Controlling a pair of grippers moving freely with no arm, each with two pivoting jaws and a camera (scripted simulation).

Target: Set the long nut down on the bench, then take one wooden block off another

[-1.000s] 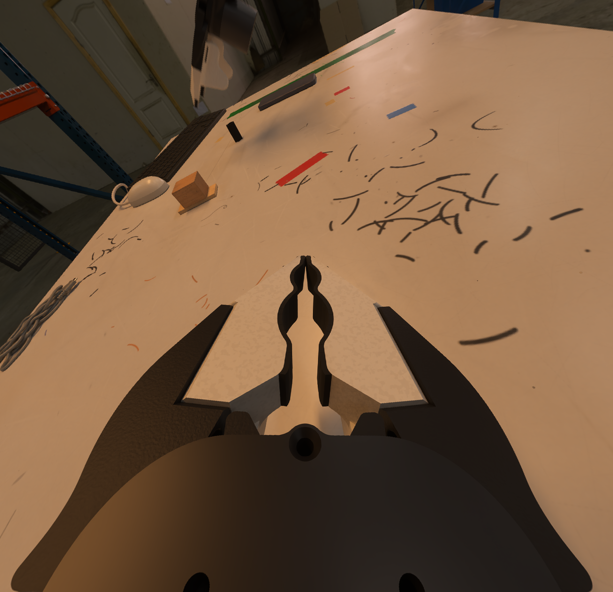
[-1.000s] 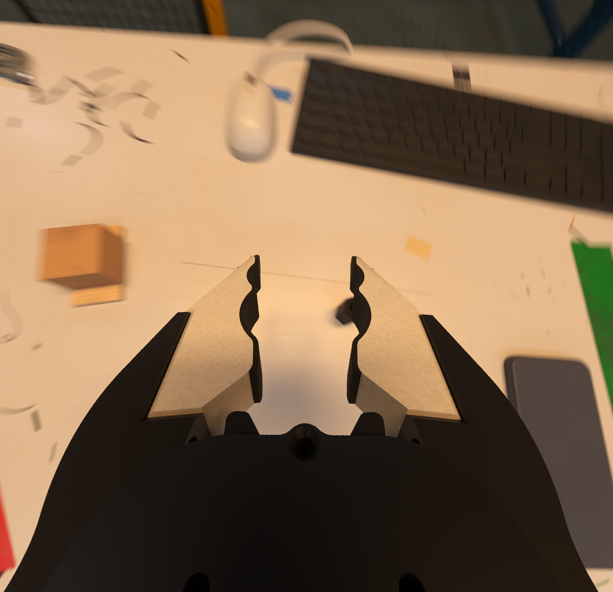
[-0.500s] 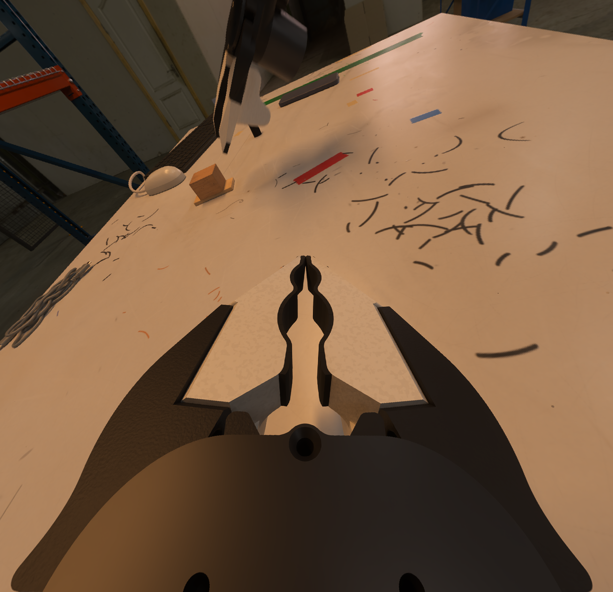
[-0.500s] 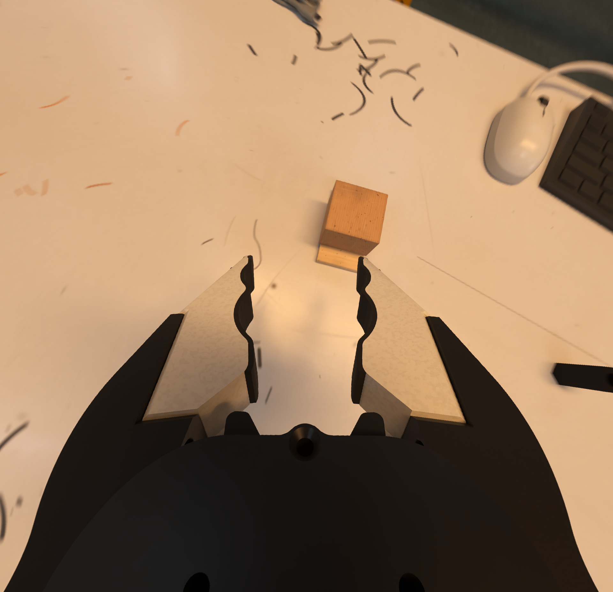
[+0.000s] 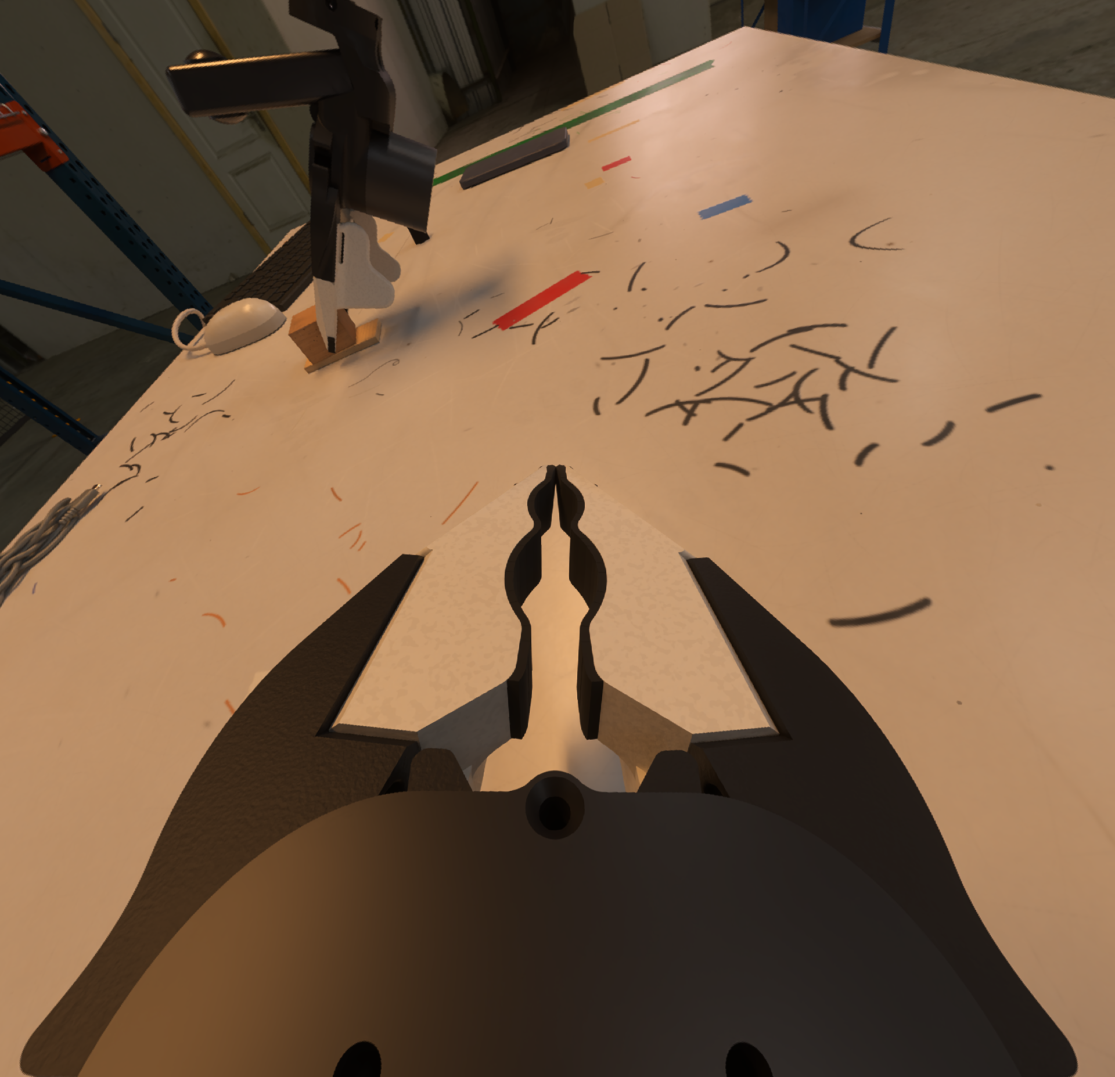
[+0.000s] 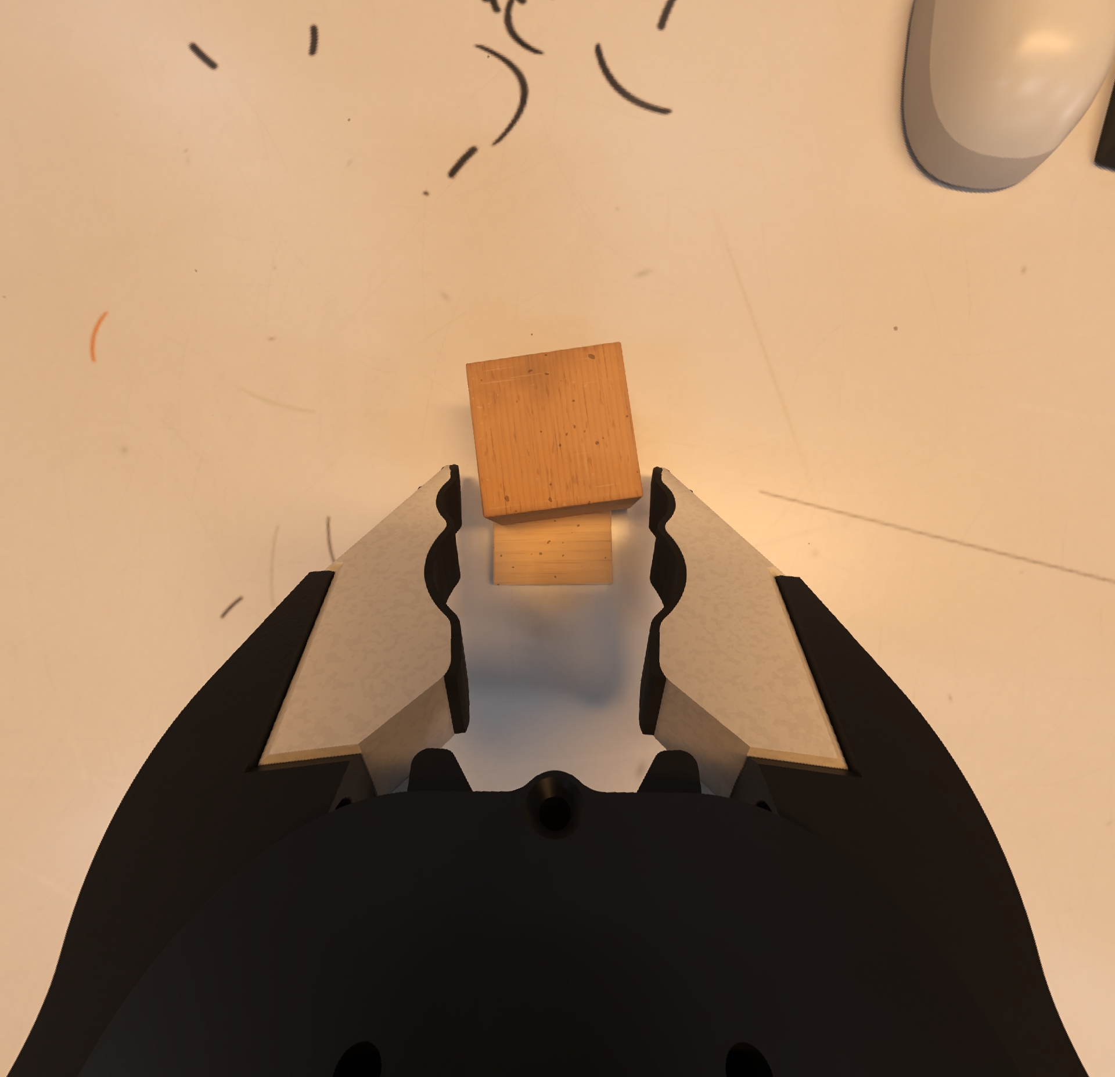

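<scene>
A wooden cube (image 6: 552, 427) sits on a paler flat wooden block (image 6: 552, 550) on the bench (image 6: 241, 264). My right gripper (image 6: 555, 475) is open and empty, pointing down over them; its fingertips (image 6: 449, 487) stand either side of the cube's near edge without touching it. In the left wrist view the right gripper (image 5: 338, 318) hangs over the blocks (image 5: 308, 336) at the far left. A small black piece, probably the long nut (image 5: 420, 237), lies on the bench just beyond it. My left gripper (image 5: 555, 469) is shut and empty, low over the bench.
A white mouse (image 6: 1001, 77) lies right of the blocks, also seen in the left wrist view (image 5: 241, 324), with a dark keyboard (image 5: 271, 276) behind it. A dark phone (image 5: 513, 155) and green tape lie at the far edge. A grey chain (image 5: 36, 541) lies at the left edge.
My right gripper has swung over from near the keyboard and come down, so the stacked blocks now sit centred between its open fingers. My left gripper stays shut and has hardly moved.
</scene>
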